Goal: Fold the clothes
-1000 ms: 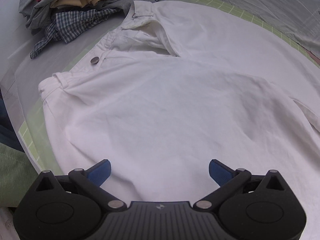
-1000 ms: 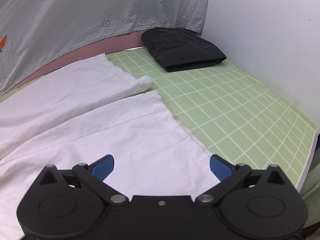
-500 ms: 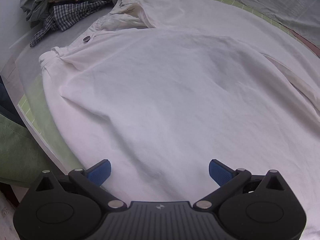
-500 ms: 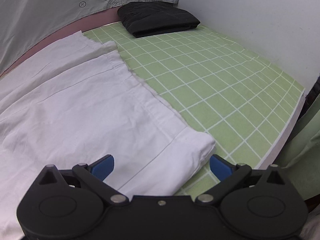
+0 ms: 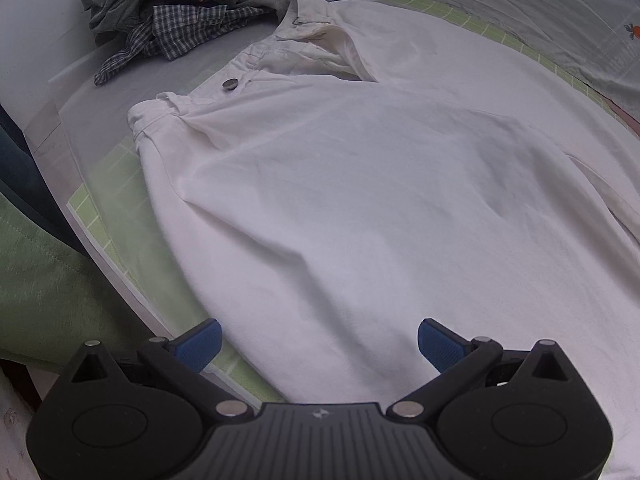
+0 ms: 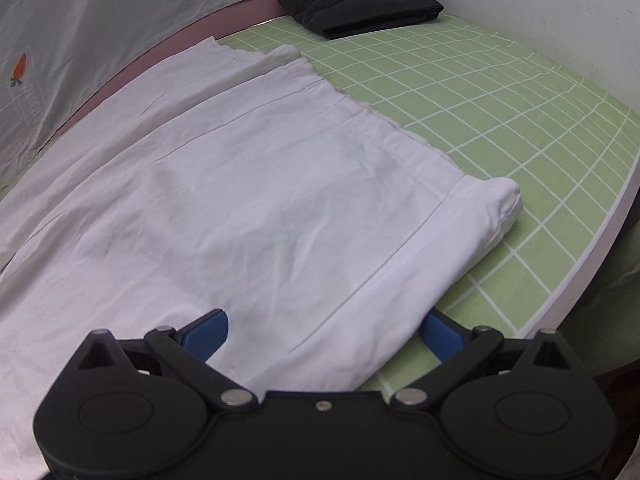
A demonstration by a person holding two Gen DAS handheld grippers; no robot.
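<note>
White trousers (image 5: pixel 360 184) lie spread over a green checked mat (image 5: pixel 104 184). Their waistband with a dark button (image 5: pixel 230 84) sits at the upper left of the left wrist view. My left gripper (image 5: pixel 318 344) is open, low over the near edge of the hip area, nothing between its blue pads. In the right wrist view the trouser legs (image 6: pixel 248 200) stretch across the mat (image 6: pixel 520 112), their hems at the right. My right gripper (image 6: pixel 322 334) is open, straddling the near leg's edge close to the hem; the cloth lies between its fingers.
A heap of unfolded clothes (image 5: pixel 192 8) with a checked shirt lies at the far left. A folded black garment (image 6: pixel 360 6) rests at the mat's far corner. A grey printed sheet (image 6: pixel 100 20) hangs behind. The mat's edge (image 6: pixel 592 248) runs close on the right.
The left gripper has pulled back toward the trousers' near edge, showing more mat on the left. The right gripper has moved in so the near leg's edge lies between its fingers.
</note>
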